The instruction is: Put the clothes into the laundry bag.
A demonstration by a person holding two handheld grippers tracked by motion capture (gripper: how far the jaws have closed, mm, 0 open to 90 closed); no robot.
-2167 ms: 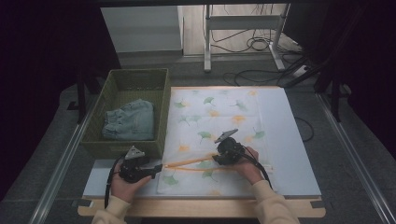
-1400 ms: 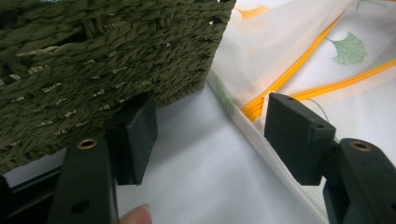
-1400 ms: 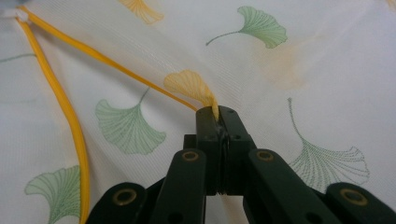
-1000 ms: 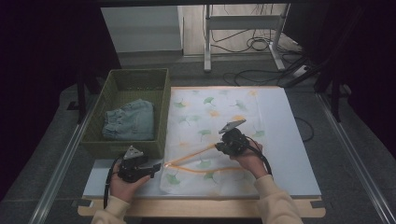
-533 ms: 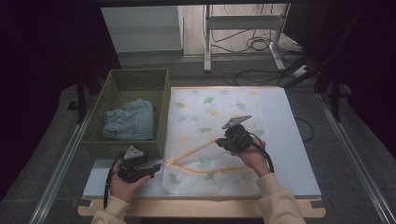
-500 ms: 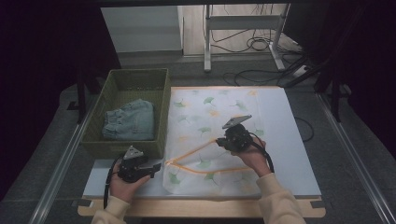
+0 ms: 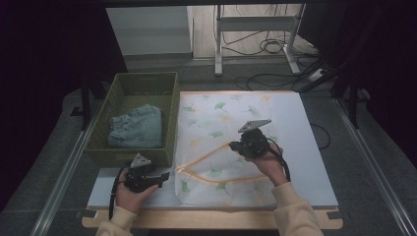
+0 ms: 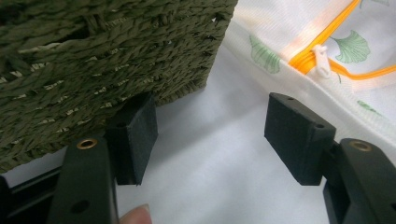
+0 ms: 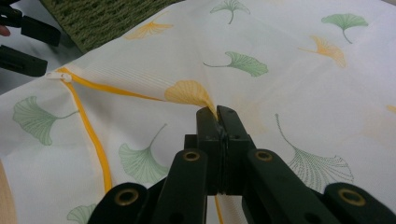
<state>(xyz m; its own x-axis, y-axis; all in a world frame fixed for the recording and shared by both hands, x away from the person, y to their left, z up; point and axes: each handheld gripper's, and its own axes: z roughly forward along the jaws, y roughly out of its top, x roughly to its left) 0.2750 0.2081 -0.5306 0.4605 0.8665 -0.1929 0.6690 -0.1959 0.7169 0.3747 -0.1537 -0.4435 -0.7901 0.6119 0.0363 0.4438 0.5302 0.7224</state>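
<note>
Since a moment ago, my right gripper has carried its pinch of cloth up and away from me, so the orange zip opening gapes wider. Nearest me, my left gripper hovers low over the white desk with its jaws wide and nothing between them, just beside the corner of the green woven basket. Past it lies the white mesh laundry bag printed with green and yellow ginkgo leaves, spread flat on the desk, its white zip pull at the near left corner. My right jaws are pressed tight on a raised fold of that bag beside the orange zipper. Farther off, folded pale blue denim rests inside the basket.
</note>
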